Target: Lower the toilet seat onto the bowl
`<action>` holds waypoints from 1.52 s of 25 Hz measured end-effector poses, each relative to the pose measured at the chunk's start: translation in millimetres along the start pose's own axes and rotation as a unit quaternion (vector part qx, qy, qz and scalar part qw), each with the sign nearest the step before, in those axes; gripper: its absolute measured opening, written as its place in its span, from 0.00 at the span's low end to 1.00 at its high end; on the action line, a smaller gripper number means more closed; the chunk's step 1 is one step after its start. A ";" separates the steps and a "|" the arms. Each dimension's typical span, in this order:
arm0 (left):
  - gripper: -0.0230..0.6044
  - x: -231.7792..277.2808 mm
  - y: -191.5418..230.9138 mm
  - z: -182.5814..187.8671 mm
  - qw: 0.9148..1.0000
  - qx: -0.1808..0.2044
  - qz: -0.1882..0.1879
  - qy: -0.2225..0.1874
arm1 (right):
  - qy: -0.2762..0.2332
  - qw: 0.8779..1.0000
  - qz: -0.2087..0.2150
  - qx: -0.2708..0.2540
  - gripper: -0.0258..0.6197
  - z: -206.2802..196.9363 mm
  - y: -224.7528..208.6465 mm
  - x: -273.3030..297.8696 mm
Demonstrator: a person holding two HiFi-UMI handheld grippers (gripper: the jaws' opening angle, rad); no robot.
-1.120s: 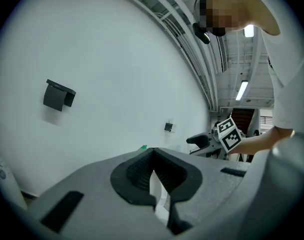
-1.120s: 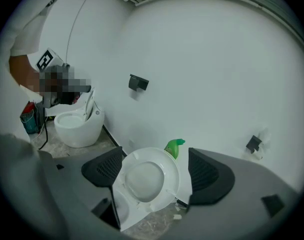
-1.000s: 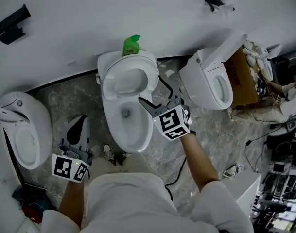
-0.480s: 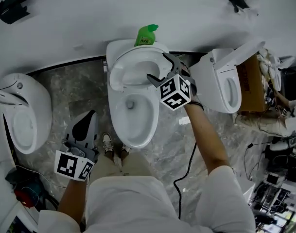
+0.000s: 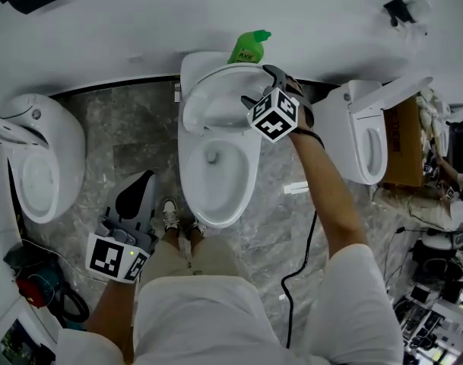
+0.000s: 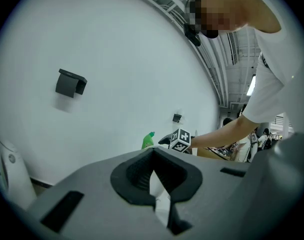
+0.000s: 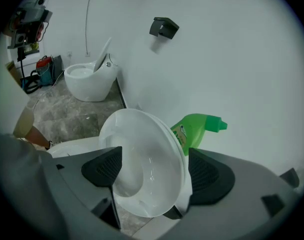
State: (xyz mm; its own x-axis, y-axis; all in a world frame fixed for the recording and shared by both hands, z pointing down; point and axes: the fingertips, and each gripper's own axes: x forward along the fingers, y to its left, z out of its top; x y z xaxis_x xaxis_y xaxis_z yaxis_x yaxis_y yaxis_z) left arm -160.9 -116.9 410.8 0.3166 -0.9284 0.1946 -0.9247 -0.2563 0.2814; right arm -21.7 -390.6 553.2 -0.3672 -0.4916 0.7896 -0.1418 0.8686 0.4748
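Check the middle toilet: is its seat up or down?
Up: the seat stands raised between the right gripper's parted jaws, and the bowl lies uncovered.

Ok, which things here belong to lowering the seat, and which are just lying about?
Job: toilet seat, raised, between jaws of the open right gripper; bowl beneath.
Lying about: green bottle, left toilet, right toilet, cardboard box, floor cable; left gripper idle, shut.

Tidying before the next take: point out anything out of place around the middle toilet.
A green bottle stands right behind the raised toilet seat, against the wall, an odd spot for it. A white scrap lies loose on the floor beside the bowl.
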 end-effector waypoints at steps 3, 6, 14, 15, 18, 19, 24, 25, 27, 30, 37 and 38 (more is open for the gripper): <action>0.03 -4.8 0.2 -0.3 1.000 0.003 0.005 0.003 | 0.004 1.000 -0.004 -0.008 0.63 -1.3 -1.0 13.1; 0.03 -12.3 5.6 -2.1 1.000 0.004 0.013 0.007 | 0.003 1.000 -0.010 0.001 0.63 -0.3 0.7 19.2; 0.03 -16.4 5.2 -10.5 1.000 -0.005 0.019 0.008 | 0.003 1.000 -0.017 0.003 0.63 2.3 6.4 15.8; 0.03 -14.7 1.4 -11.0 1.000 -0.005 0.014 0.008 | 0.003 1.000 -0.018 0.004 0.63 2.0 6.4 14.5; 0.03 -12.8 -9.2 -11.5 1.000 -0.003 0.003 0.006 | 0.002 1.000 -0.021 0.007 0.63 1.5 8.9 9.0; 0.03 -13.4 -11.8 -11.6 1.000 -0.003 0.001 0.005 | 0.001 1.000 -0.022 0.008 0.63 1.2 10.7 6.6; 0.03 -19.3 -17.2 -12.4 1.000 -0.005 -0.004 0.006 | 0.000 1.000 -0.027 0.009 0.63 -1.9 20.7 -7.7; 0.03 -21.0 -17.4 -11.9 1.000 -0.005 -0.005 0.005 | 0.000 1.000 -0.029 0.009 0.62 -2.0 22.7 -10.8; 0.03 -24.6 -18.4 -10.6 1.000 -0.004 -0.007 0.003 | 0.001 0.999 -0.033 0.011 0.62 -2.0 27.6 -16.5; 0.03 -28.7 -22.7 -8.6 1.000 -0.002 -0.012 0.001 | 0.003 0.999 -0.042 0.014 0.52 -4.3 32.2 -26.0; 0.03 -39.0 -27.1 -5.8 1.000 0.001 -0.023 0.000 | 0.012 0.998 -0.056 0.014 0.41 -8.5 46.5 -46.4; 0.03 -39.7 -28.9 -5.6 1.000 0.001 -0.025 -0.001 | 0.011 0.998 -0.057 0.015 0.39 -9.2 48.0 -49.9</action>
State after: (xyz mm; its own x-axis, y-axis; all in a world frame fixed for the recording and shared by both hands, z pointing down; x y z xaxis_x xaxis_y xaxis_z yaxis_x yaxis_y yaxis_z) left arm -145.6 -71.2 400.2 0.3617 -0.9149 0.1794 -0.9083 -0.3025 0.2888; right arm -1.7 -324.9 540.2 -0.3268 -0.5886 0.7394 -0.2088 0.8080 0.5510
